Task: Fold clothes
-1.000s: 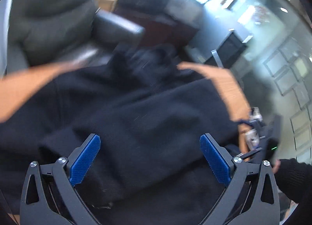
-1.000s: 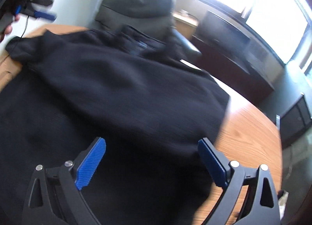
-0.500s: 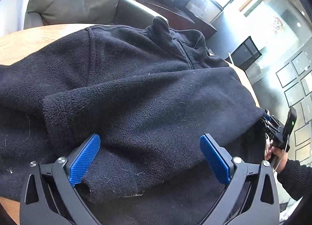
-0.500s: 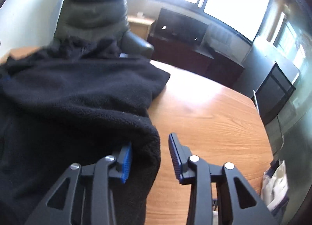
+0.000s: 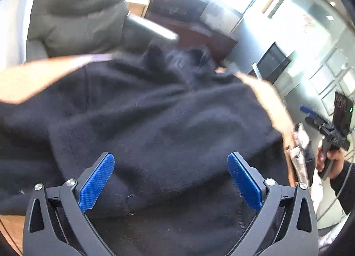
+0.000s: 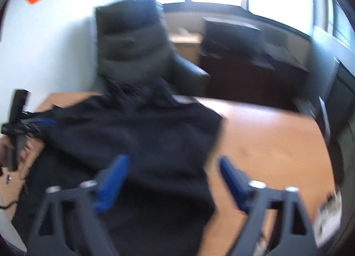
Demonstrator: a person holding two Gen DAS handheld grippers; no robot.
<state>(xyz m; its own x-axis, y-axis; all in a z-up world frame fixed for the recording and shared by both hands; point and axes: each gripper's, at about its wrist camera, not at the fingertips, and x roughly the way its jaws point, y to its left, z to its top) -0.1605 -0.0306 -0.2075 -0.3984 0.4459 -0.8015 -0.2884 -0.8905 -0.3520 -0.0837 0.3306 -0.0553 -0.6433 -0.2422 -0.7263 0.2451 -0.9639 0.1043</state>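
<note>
Your left gripper [image 5: 170, 180] spread wide over the black fleece [image 5: 155, 123], right gripper [image 6: 173, 178] likewise apart — both empty, fleece heaped on wooden table [image 6: 266, 140], frames blurred

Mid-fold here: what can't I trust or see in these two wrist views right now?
- Black fleece: left wrist view, motion blur smears collar and zipper.
- Its near hem: both views, hidden behind each tool's frame and cut by the bottom edge.
- Right tool: its own view, pads blurred.
- Wooden table: mostly covered by fleece.
- Left tool: open, empty.
</note>
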